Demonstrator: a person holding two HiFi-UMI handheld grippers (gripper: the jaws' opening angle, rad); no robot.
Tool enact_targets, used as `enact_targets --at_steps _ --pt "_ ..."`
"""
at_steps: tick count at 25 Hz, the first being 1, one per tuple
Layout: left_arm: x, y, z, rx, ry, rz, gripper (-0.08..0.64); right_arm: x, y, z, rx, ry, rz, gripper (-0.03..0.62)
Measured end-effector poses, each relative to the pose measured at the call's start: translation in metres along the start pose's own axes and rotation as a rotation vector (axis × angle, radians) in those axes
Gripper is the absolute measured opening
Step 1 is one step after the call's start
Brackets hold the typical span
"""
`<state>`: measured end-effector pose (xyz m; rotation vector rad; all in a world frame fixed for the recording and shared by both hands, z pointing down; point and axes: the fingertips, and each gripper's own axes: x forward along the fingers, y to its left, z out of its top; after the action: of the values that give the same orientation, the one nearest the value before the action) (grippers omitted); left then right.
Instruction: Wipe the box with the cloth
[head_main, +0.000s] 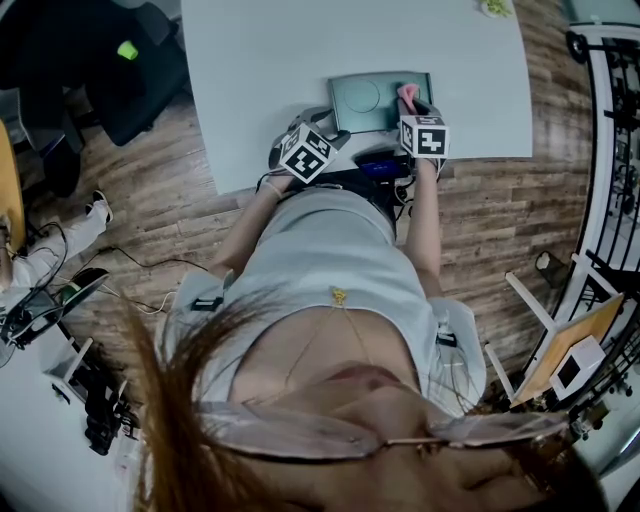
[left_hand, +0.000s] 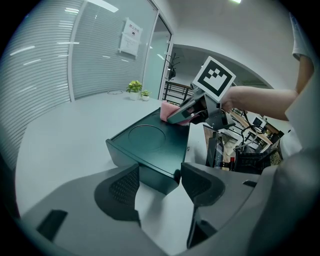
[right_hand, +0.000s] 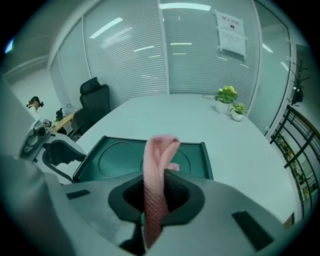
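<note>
Box (head_main: 378, 100): dark green, flat and shallow, with a round recess in the left half of its top. It lies on the table (head_main: 250, 70), long side parallel to the near edge and close to it. Bare tabletop lies beyond it and to its left.

Cloth (right_hand: 159, 165): pink knit, folded into a narrow strip. It stands up out of the right gripper (right_hand: 157, 192), whose jaws are clamped on it, above the box's right end.

Left gripper (left_hand: 160, 182): jaws spread, with the box's near left corner in the gap between them. The head view shows only its marker cube there.

Only in the gripper views: potted plants (right_hand: 227, 97) at the table's far edge, and an office chair (right_hand: 92, 102) past its left side. The left gripper view shows the cloth's tip just over the box's top.
</note>
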<state>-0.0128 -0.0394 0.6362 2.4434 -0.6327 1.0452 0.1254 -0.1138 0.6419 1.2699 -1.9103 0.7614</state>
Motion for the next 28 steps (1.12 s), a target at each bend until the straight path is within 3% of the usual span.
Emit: enact_targets --at_steps 11,17,28 --pt "0.000 0.000 0.001 -0.002 -0.001 0.004 0.261 0.001 0.019 0.002 -0.052 0.016 0.023 0.037" --pt "0.000 -0.001 0.001 -0.002 0.001 0.002 0.259 0.001 0.028 0.004 -0.001 -0.020 0.082 0.038" --pt "0.000 -0.002 0.001 -0.002 0.000 0.003 0.259 0.003 0.058 0.006 -0.018 -0.017 0.161 0.037"
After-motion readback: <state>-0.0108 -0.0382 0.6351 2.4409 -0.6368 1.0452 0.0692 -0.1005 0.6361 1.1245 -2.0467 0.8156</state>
